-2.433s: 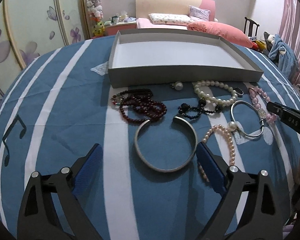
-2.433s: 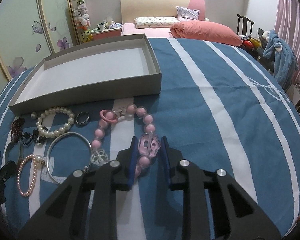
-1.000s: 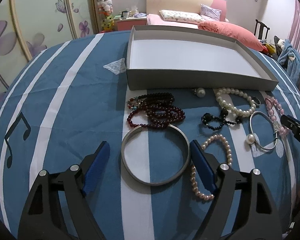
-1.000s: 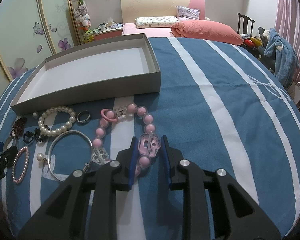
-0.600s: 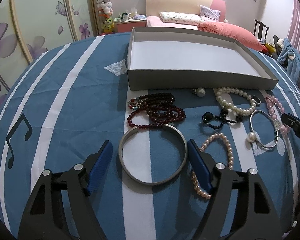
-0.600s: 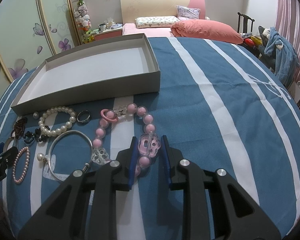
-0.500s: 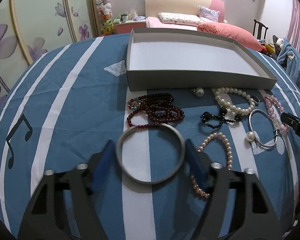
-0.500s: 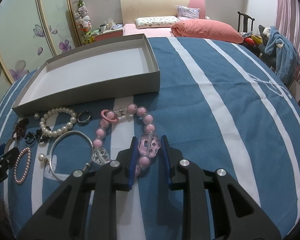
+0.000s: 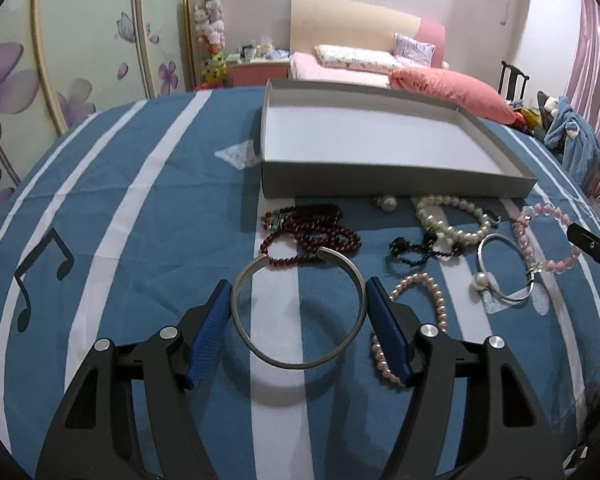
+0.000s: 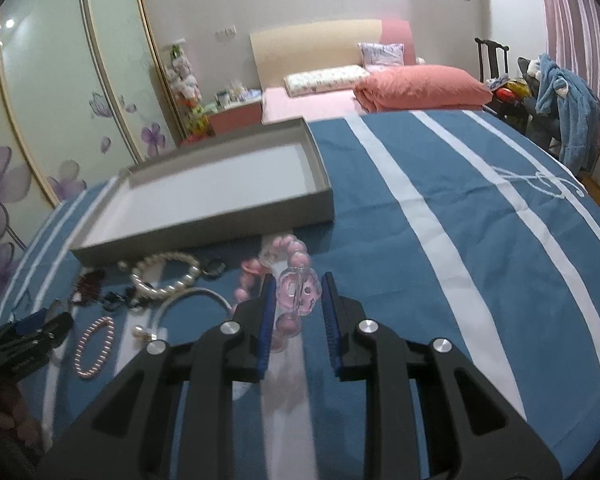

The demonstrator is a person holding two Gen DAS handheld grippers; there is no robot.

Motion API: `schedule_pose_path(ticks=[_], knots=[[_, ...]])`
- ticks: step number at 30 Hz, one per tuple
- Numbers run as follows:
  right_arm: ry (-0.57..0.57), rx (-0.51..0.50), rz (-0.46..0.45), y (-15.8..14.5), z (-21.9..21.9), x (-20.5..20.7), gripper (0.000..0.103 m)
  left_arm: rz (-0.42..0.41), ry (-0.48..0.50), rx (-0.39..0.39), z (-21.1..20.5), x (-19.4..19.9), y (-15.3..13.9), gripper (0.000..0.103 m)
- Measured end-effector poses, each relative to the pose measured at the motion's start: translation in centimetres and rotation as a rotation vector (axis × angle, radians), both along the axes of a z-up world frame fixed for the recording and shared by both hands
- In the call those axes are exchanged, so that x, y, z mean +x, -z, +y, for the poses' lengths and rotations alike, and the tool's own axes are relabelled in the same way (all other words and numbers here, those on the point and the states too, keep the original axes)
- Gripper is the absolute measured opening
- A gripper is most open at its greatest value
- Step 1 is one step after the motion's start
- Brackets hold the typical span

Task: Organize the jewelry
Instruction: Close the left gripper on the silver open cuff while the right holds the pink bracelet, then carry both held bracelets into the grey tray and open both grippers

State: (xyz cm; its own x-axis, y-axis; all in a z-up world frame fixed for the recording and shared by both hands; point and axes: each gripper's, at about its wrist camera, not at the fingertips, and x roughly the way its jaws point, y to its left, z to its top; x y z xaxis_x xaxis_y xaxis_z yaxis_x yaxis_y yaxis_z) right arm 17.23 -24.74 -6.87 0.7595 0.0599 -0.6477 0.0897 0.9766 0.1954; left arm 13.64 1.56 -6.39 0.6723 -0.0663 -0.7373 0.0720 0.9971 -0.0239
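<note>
While my left wrist camera takes in the striped blue counter cloth (image 9: 148,216) almost whole, my right one shows mostly its bare right side. On the cloth, toward its far edge, sits the shallow grey box (image 9: 384,148), white inside with nothing in it; both views agree on that. Near the cloth's front edge my left gripper (image 9: 298,298) has its blue pads pressed against the two sides of the open silver bangle (image 9: 296,312), holding it; the right view shows only that gripper's black body at the left rim, with the bangle hidden from it. My right gripper (image 10: 298,302) is narrow, clamped on the clear flower charm of the pink bead bracelet (image 10: 296,264), whose loop trails toward the box's near wall. From the left view that bracelet (image 9: 548,240) appears as a full ring. Between my two grippers, seen sharply only from the left: the dark red bead strands (image 9: 312,232), the white pearl bracelet (image 9: 448,216), the thin silver hoop with a pearl (image 9: 504,268), the small pink pearl bracelet (image 9: 424,312), the black bead piece (image 9: 424,250), and a lone pearl stud (image 9: 387,203) just beside the box wall.
</note>
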Motion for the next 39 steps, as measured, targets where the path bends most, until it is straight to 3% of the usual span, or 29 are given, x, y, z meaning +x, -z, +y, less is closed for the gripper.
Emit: schedule_pose_path(ticks=[14,24,33,39], knots=[[-0.047,0.039,-0.154,-3.0,2.3,-2.4,0.023,-0.228,0.025,0.019,-1.9,-2.4,-3.4,0.068],[-0.065,0.012,-0.27,-5.2,3.8,-3.7,0.023,-0.337,0.028,0.04,-2.9,-3.0,-5.1,0.068],[-0.068,-0.032,-0.365,-7.9,4.7,-2.8,0.023,-0.404,0.015,0.062,-3.7,-1.4,-7.3,0.068],[-0.049,-0.06,-0.422,-9.0,5.1,0.0,0.023,-0.451,-0.01,0.057,-4.4,1.8,-8.3,0.068]])
